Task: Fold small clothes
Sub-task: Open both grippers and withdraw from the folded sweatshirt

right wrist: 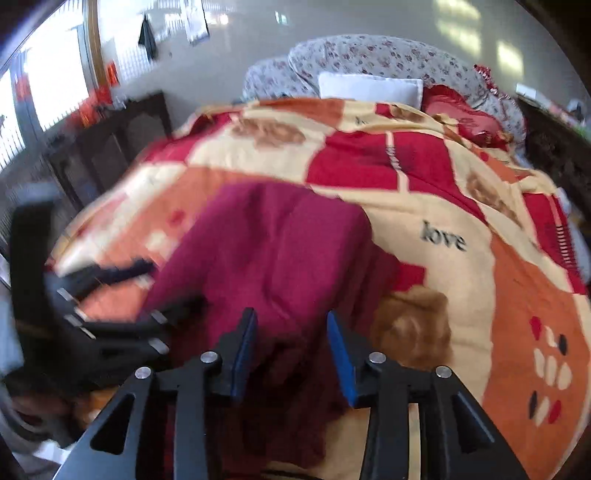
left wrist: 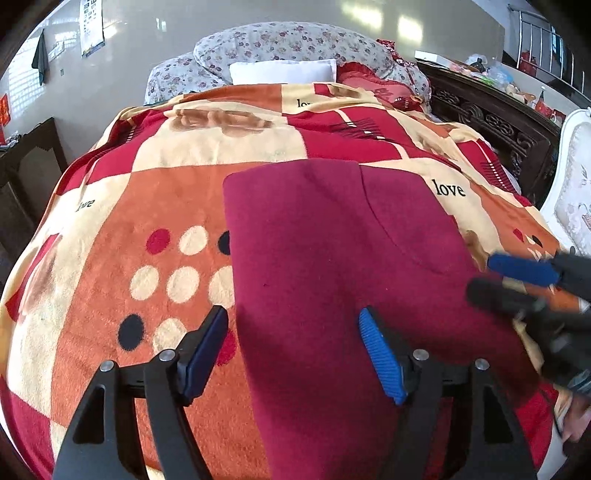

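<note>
Directly below the left gripper (left wrist: pixel 293 332) lies the maroon garment (left wrist: pixel 332 258).

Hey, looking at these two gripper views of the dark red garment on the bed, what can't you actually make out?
- Near end of the dark red garment: cut off by the bottom edge and the gripper frames, both views.
- What kind of garment it is: only a folded slab with seams shows.
- Left gripper in the right wrist view: smeared by motion blur.
- Whether the right gripper pinches the cloth: its jaws straddle a raised fold, but contact is unclear.
- Wall poster: print too small.
</note>
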The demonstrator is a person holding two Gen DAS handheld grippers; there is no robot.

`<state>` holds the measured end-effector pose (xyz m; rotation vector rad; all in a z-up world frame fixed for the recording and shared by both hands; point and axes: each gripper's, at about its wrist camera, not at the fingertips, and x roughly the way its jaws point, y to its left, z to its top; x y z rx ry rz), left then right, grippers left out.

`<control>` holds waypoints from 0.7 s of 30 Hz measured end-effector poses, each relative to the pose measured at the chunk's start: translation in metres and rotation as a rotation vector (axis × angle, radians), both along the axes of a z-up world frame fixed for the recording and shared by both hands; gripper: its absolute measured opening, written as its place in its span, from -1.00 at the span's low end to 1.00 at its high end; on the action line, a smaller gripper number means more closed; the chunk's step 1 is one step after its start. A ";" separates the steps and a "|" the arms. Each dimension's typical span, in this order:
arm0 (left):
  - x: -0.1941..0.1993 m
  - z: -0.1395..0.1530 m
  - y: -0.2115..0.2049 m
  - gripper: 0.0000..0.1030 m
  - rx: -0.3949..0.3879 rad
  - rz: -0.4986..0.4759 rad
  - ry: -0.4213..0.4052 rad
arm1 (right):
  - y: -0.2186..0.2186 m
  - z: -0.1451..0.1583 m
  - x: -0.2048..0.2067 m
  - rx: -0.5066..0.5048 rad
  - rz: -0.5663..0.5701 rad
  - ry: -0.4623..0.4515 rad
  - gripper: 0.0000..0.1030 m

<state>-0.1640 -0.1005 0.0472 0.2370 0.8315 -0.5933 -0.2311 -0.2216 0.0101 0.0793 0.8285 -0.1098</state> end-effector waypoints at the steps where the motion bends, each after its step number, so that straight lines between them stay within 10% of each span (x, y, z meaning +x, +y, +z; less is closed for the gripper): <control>1: -0.002 0.001 0.000 0.44 0.002 0.003 -0.008 | 0.001 -0.007 0.000 0.003 -0.006 0.016 -0.15; 21: -0.047 0.054 0.036 0.64 -0.071 0.090 -0.201 | 0.019 0.044 -0.056 -0.004 -0.178 -0.207 0.61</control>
